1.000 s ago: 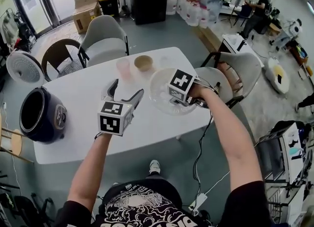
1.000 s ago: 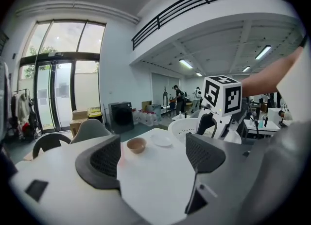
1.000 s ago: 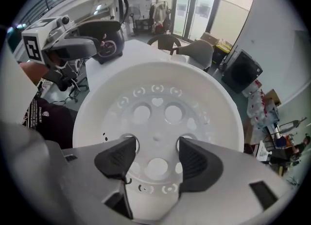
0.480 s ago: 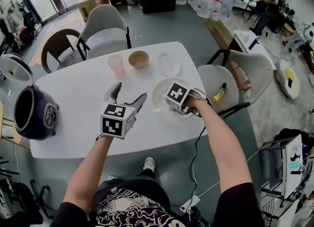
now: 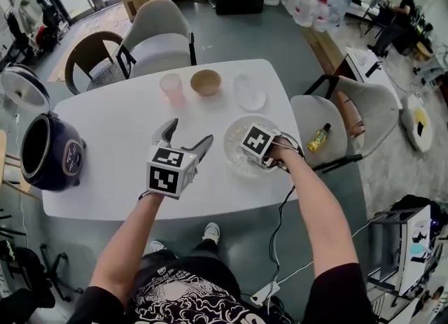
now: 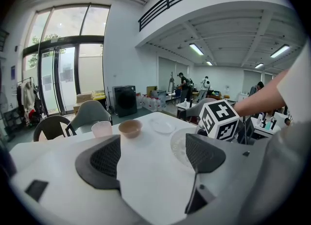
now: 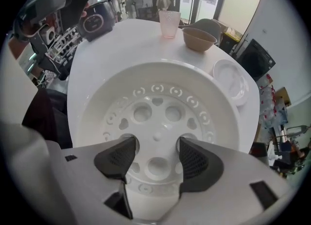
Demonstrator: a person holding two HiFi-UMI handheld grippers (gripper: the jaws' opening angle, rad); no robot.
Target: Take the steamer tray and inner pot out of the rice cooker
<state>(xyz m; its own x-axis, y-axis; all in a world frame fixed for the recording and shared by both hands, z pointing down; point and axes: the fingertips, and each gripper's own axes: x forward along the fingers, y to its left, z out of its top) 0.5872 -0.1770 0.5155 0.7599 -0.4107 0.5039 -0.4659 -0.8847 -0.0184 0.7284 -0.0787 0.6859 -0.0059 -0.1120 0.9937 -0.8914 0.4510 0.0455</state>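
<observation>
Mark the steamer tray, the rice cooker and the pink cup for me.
steamer tray [image 5: 234, 149]: head view, bare left inner wall.
rice cooker [image 5: 71, 158]: head view, front control panel.
pink cup [image 5: 171, 87]: head view, its open top.

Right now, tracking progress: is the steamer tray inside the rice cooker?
No, the steamer tray is across the table from the rice cooker.

I find no legible text, number or brand. The left gripper's cube [image 5: 168, 171] and the right gripper's cube [image 5: 257, 142] bear only black-and-white square patterns. Left of both, print on the dark blue round rice cooker [image 5: 49, 162] is too small to read.
</observation>
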